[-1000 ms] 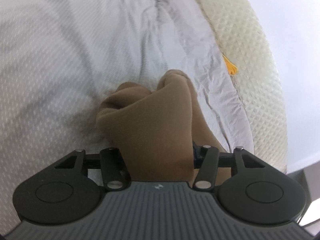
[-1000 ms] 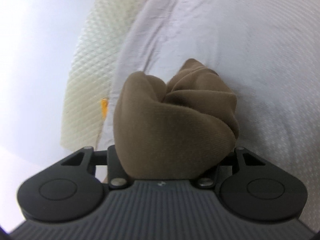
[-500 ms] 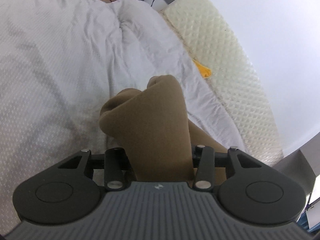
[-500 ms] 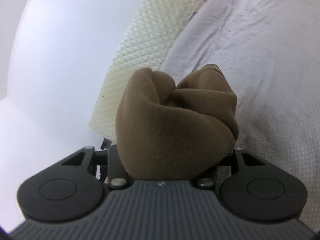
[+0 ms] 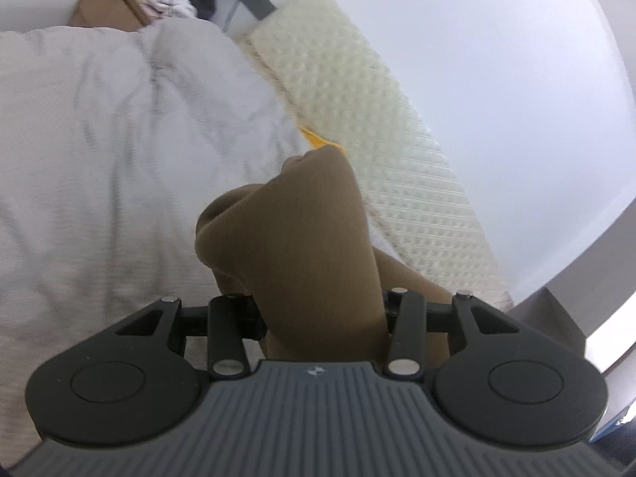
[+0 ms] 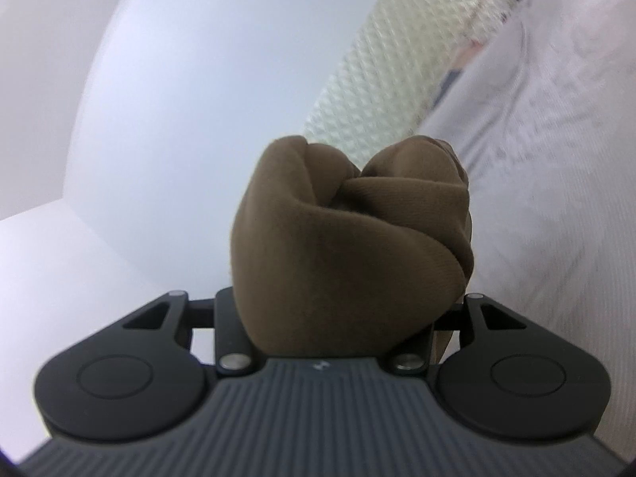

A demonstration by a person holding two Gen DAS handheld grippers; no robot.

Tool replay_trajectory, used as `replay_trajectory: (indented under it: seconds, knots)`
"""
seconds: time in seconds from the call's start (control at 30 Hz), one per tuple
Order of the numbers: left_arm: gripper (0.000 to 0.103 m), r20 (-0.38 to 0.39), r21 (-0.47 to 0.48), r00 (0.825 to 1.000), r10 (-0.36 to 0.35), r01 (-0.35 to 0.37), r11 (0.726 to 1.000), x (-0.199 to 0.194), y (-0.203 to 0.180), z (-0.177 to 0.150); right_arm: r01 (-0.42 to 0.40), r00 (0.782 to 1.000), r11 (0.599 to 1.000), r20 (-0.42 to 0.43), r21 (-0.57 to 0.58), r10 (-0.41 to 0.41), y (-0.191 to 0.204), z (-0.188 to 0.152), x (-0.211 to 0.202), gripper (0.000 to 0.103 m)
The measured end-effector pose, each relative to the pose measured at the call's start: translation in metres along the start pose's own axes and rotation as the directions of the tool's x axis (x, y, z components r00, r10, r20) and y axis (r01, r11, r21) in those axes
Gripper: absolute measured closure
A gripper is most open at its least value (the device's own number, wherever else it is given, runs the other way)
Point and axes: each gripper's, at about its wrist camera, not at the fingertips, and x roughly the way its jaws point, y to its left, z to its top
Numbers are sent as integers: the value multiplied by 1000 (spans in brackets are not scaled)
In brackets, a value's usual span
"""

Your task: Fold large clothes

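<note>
Two bunches of brown garment (image 5: 302, 246), one clamped in each gripper. Left gripper (image 5: 318, 310) clenched on a thick wad of the cloth, more of it trailing down toward the right, past the cream textured mattress edge (image 5: 397, 127). Right gripper (image 6: 338, 310) likewise gripping a rolled knot of the same brown fabric (image 6: 349, 230), pointed roughly level at the pale wall (image 6: 179, 79). Held well above the white quilt (image 5: 99, 139) on the bed, likely so the garment could hang free and straighten before being laid flat. Gathered into wads rather than pinched at an edge, probably for a secure hold on heavy knit. Cardboard box (image 5: 103, 12) and other laundry beyond the bed.
</note>
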Motion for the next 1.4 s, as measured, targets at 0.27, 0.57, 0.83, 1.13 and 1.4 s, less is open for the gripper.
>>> replay_trajectory:
  seconds: [0.27, 0.57, 0.83, 1.13, 1.4]
  knots:
    - [54, -44, 61, 997, -70, 73, 996, 84, -90, 5, -22, 997, 999, 73, -46, 25, -2, 90, 23, 52]
    - [54, -117, 80, 986, -115, 125, 989, 248, -175, -18, 24, 990, 997, 137, -70, -14, -63, 193, 81, 52]
    - [54, -189, 130, 977, -99, 125, 984, 409, -206, -64, 77, 983, 996, 169, -53, -67, -151, 248, 134, 52]
    - [54, -287, 184, 955, -77, 134, 974, 539, -138, -130, 194, 977, 980, 98, -43, -189, -263, 241, 165, 52]
    - [51, -305, 231, 940, -152, 228, 946, 524, -93, -154, 192, 975, 980, 101, 45, -195, -320, 191, 133, 52]
